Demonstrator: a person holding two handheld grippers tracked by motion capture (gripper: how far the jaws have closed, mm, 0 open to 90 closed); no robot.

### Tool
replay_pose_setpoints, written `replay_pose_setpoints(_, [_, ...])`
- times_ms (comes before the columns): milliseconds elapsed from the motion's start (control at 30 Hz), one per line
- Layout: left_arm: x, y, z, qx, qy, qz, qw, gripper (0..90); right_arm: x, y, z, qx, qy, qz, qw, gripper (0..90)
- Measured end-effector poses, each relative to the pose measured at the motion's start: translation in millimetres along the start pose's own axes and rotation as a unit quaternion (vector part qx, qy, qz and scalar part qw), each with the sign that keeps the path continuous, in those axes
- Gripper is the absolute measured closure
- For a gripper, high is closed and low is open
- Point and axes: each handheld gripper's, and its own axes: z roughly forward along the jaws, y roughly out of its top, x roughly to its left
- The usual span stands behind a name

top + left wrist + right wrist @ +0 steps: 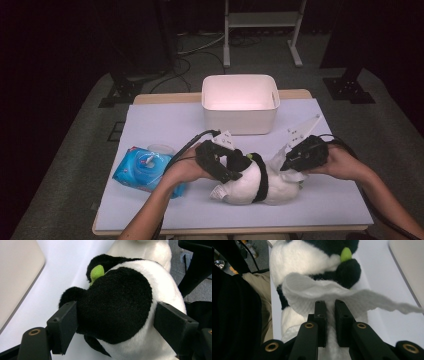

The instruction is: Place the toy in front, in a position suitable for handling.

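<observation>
High view: we brace the toy (252, 181), lying on the surface (150, 125) before the bin (240, 102), with the left tongs (231, 167) clamped on its head, so the right tongs (292, 167), pinching a wipe (324, 293), can rub it.

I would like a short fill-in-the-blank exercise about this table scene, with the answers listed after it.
1. The right gripper pinches a white ____.
2. The left gripper has its jaws on either side of the plush toy's ____ head.
3. The white bin stands at the ____ edge of the table.
4. The wipes pack is ____ in colour.

Answers: wipe; black; far; blue
</observation>
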Motion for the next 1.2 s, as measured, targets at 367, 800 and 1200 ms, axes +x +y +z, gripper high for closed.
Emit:
replay_pose_setpoints(367, [-3.0, 2.5, 2.3, 0.001, 0.000, 0.011, 0.9999, 21.4, 0.2, 20.6, 23.0, 0.007, 0.020, -0.018, 0.9996, 80.6])
replay_pose_setpoints(800, [-8.0, 7.6, 7.7, -0.004, -0.003, 0.023, 0.9997, 21.2, 0.0, 53.3, 25.0, -0.006, 0.025, -0.040, 0.9989, 80.7])
replay_pose_setpoints(1200, [-7.2, 2.5, 6.7, -0.012, -0.008, 0.015, 0.9998, 21.3, -5.0, 27.9, 24.4, 0.008, 0.029, -0.012, 0.9995, 80.6])
